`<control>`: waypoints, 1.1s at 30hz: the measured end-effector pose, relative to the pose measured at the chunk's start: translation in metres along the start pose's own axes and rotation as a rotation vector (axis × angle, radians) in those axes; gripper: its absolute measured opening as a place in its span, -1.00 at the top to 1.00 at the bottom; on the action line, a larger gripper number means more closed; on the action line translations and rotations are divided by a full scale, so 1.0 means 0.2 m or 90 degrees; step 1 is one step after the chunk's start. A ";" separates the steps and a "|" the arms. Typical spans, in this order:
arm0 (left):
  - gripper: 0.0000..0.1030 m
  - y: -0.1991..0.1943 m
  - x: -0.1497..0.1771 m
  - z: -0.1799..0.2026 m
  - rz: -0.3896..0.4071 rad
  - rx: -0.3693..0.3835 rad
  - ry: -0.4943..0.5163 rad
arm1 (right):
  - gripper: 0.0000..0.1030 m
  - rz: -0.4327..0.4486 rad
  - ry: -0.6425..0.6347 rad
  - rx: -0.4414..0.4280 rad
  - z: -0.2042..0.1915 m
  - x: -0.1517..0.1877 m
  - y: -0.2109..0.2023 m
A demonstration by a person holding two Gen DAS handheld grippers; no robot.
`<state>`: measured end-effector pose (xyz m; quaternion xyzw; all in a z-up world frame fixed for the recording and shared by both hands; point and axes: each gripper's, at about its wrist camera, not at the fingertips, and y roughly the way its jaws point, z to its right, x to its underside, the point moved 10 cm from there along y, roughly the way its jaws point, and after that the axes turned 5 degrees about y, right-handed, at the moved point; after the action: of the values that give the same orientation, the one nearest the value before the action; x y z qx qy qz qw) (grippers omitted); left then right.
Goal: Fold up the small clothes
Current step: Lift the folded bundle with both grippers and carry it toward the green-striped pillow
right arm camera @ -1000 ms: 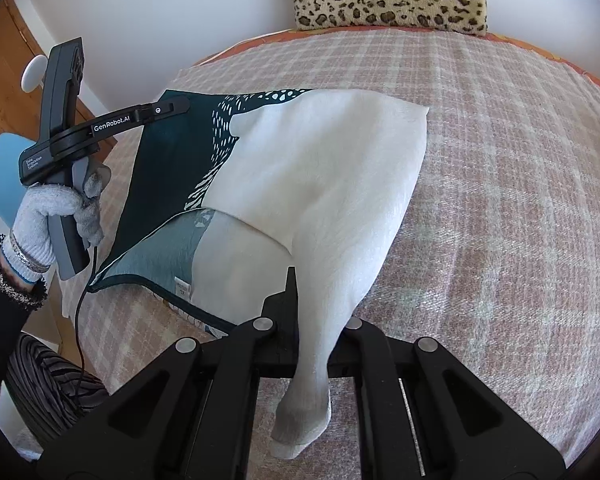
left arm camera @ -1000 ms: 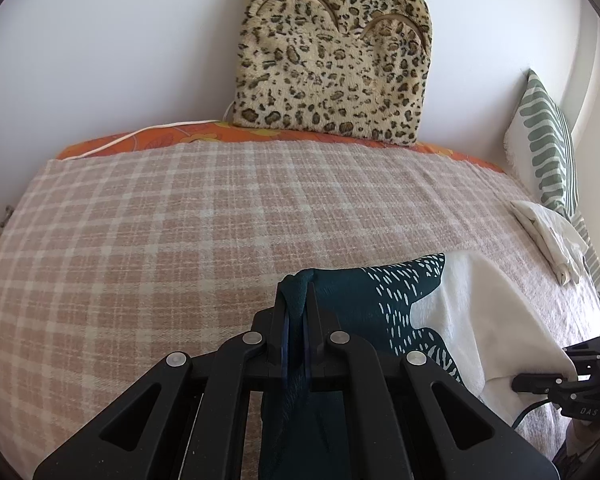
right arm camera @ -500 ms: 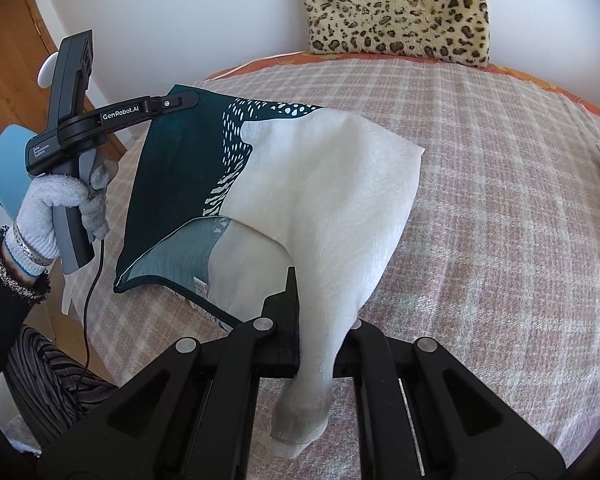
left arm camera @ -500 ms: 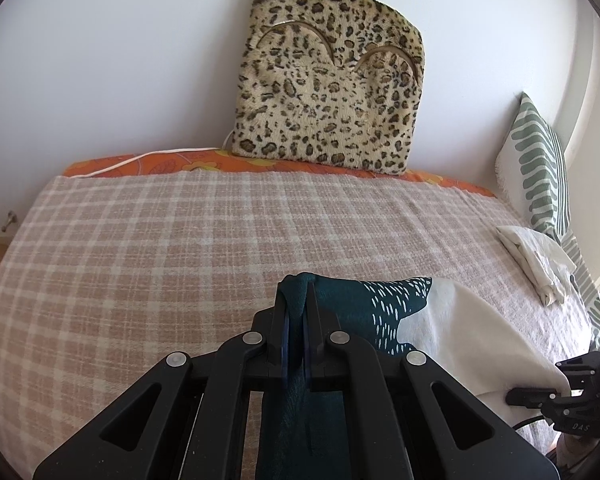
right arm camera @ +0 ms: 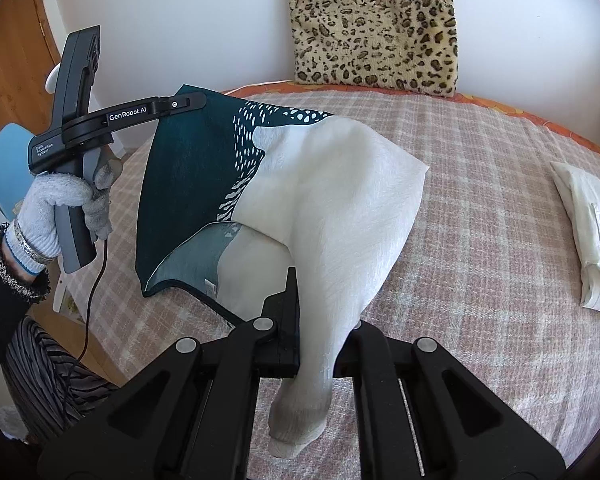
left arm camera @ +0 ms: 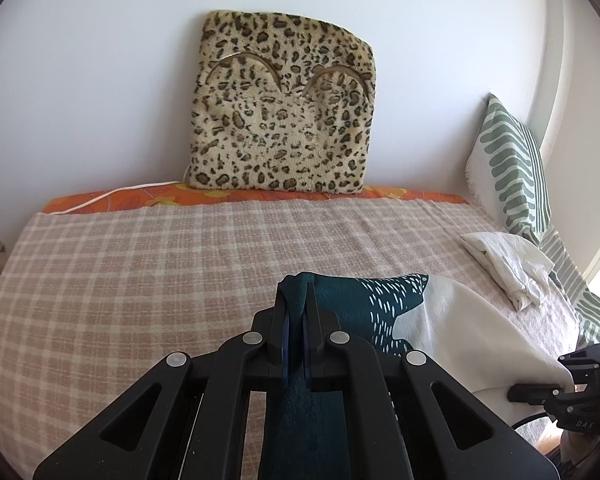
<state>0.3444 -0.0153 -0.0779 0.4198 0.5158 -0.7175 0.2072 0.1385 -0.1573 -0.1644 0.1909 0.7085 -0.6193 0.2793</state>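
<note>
Both hand-held grippers, the left [left arm camera: 296, 312] and right [right arm camera: 320, 320], are clamped on corners of the teal-and-white garment [right arm camera: 320, 184], holding it above the bed [right arm camera: 480, 240]; the lift-to-spread step seems underway, and next comes laying it flat, evenly tensioned.

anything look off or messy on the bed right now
Nothing stands out. The teal and white cloth hangs between the left tool and right tool, and a folded white garment lies neatly on the checked blanket.
</note>
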 end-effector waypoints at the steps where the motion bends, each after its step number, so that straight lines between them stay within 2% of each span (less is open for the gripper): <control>1: 0.94 0.00 -0.01 0.03 0.003 0.003 0.002 | 0.89 0.004 -0.004 0.007 0.02 0.00 -0.02; 12: 0.94 0.01 -0.23 0.40 0.029 0.037 0.044 | 0.89 0.043 0.009 0.050 0.28 -0.09 -0.32; 33: 0.94 0.25 -0.52 1.18 0.044 0.143 0.091 | 0.89 0.071 0.037 0.185 0.96 -0.19 -0.88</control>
<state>0.3479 -0.2646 0.0062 0.5080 0.4311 -0.7313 0.1463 0.0903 -0.3711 -0.0197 0.2859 0.6076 -0.6931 0.2619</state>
